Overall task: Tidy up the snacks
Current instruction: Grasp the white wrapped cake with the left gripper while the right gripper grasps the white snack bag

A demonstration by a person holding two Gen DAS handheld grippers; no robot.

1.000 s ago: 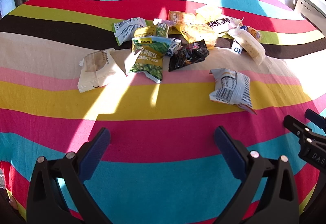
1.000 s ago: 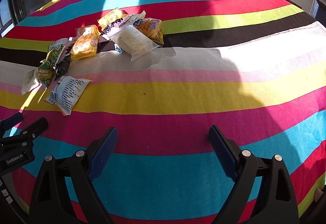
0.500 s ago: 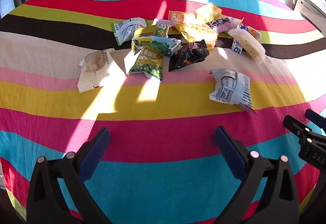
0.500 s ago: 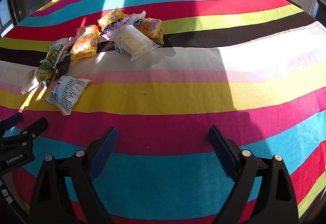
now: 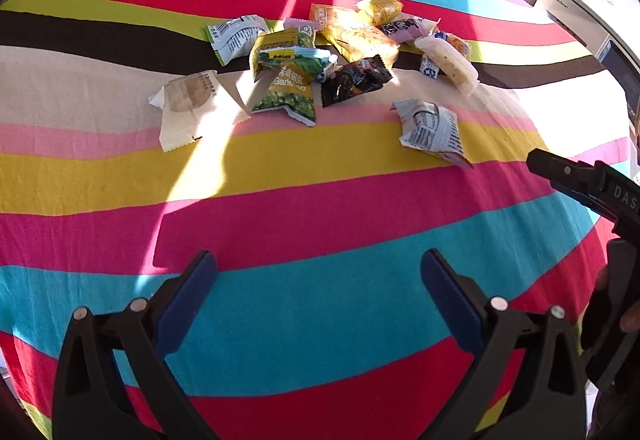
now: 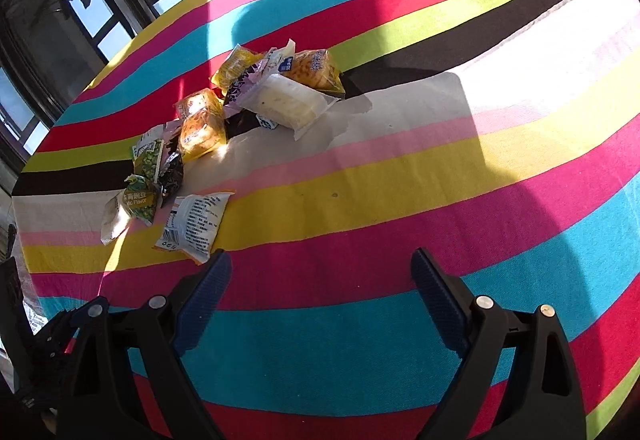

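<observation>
The counter (image 5: 320, 200) carries a striped cloth in bands of pink, yellow, blue, red and black. I see no tray, box or bin in either view, so I cannot tell where sorted items are meant to go.

The snacks (image 5: 344, 56) lie in a loose cluster on the far half of the counter, several overlapping. The outliers sit toward me: a white printed packet (image 5: 432, 130) on the yellow band, a beige wrapper (image 5: 188, 108) well apart to the left, and a green garlic pea bag (image 5: 290, 88) partly under other packs. A clear wrapped cake (image 6: 286, 102) rests at the right end of the cluster.

My left gripper (image 5: 320, 296) hangs over the blue band with its jaws spread wide and nothing between them. My right gripper (image 6: 320, 292) is likewise spread wide and empty, with its left finger tip just beside the white printed packet.

Judged hazards:
- Overlapping packs: closing on one may lift or drag its neighbour.
- Thin, slick film: a flat packet may slide out of the pads, or the pads may pinch the cloth and pull the whole cluster.
- Hard sun and deep shadow bands mask packet edges.
- The two grippers are close together; converging on the white printed packet risks contact.
</observation>
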